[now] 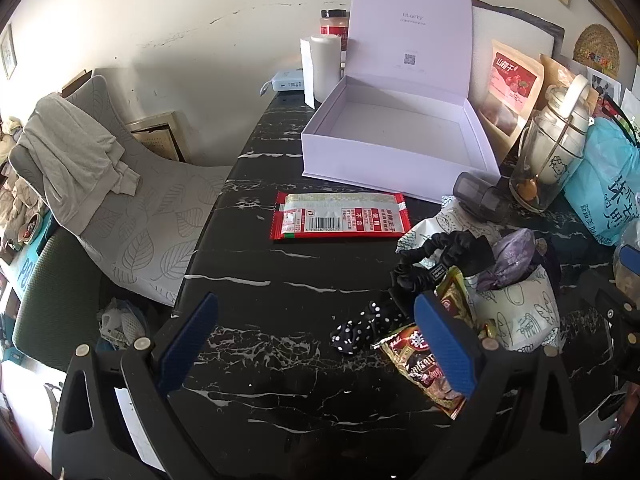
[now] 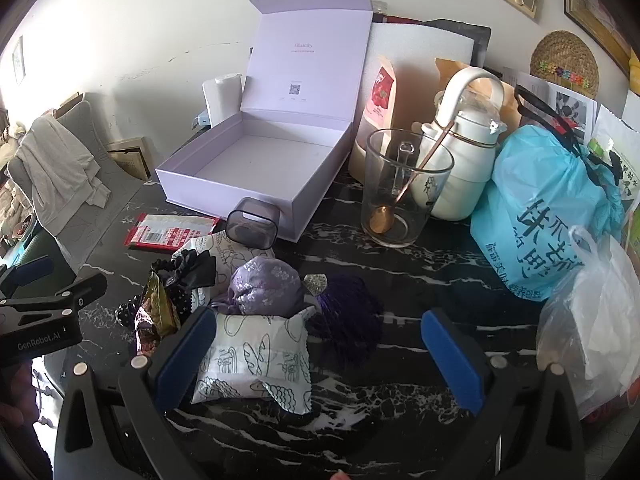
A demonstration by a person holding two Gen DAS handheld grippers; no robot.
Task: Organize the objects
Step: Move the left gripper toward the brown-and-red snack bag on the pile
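Note:
An open, empty lilac box (image 1: 384, 136) (image 2: 256, 168) stands at the back of the black marble table (image 1: 280, 380). A red snack packet (image 1: 340, 216) lies in front of it. My left gripper (image 1: 316, 344) hovers open over bare table, with a polka-dot bow (image 1: 364, 328), a brown sweet packet (image 1: 416, 360) and a black scrunchie (image 1: 436, 256) by its right finger. My right gripper (image 2: 320, 360) is open too. Just inside its left finger sits a patterned tissue pack (image 2: 256, 356), with a lilac pouch (image 2: 264, 284) and a dark purple item (image 2: 348, 316) behind it.
A small grey tub (image 2: 252, 224) leans at the box's front. A glass with a spoon (image 2: 400, 188), a white kettle (image 2: 460, 148), a blue bag (image 2: 548, 208) and a white plastic bag (image 2: 592, 320) crowd the right. The table's left edge drops to a grey chair (image 1: 132, 208).

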